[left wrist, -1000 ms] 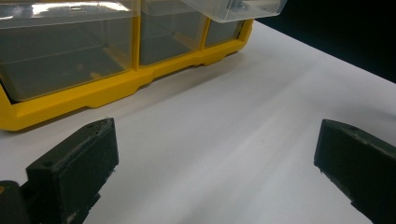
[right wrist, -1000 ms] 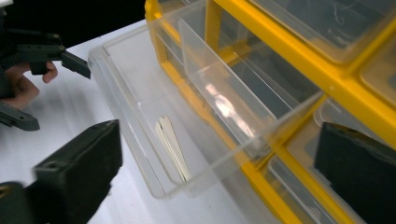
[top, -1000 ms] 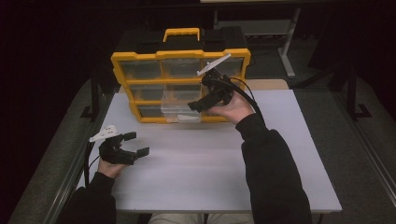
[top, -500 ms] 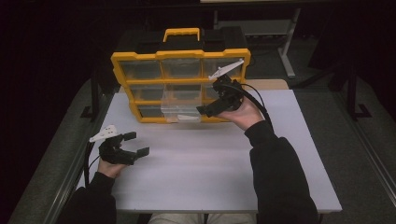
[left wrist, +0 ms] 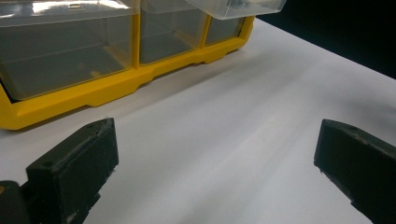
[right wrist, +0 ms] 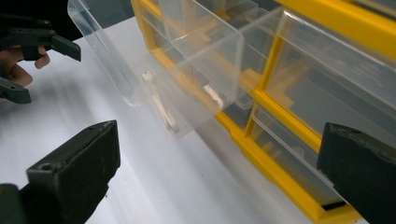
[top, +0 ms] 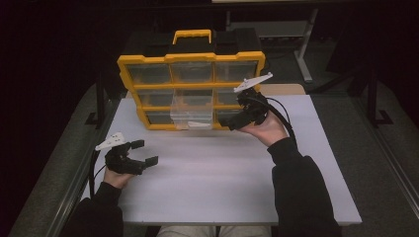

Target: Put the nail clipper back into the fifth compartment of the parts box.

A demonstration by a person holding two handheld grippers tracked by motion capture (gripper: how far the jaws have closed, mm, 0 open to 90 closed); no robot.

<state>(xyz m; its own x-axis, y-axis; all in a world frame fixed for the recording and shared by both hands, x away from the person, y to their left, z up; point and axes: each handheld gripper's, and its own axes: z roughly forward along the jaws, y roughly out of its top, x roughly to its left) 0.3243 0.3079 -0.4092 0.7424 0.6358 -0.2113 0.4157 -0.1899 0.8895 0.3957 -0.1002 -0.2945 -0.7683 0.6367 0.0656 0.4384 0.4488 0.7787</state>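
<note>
White table (top: 212, 182), yellow organizer (top: 190, 59); both grippers (top: 132, 159) (top: 237, 121) wide open, empty. Could knock the pulled-out clear drawer (top: 190, 112) free if bumped sideways.

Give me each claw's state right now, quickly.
Left claw: open, holding nothing, above the white table.
Right claw: open, holding nothing, beside the pulled-out clear plastic drawer.

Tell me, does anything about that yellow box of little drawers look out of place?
Yes: one clear drawer in the middle column of the yellow organizer is pulled far out over the white table, while the other drawers sit flush. The right gripper is open just beside it, not holding it. Nothing looks spilled or broken.
</note>
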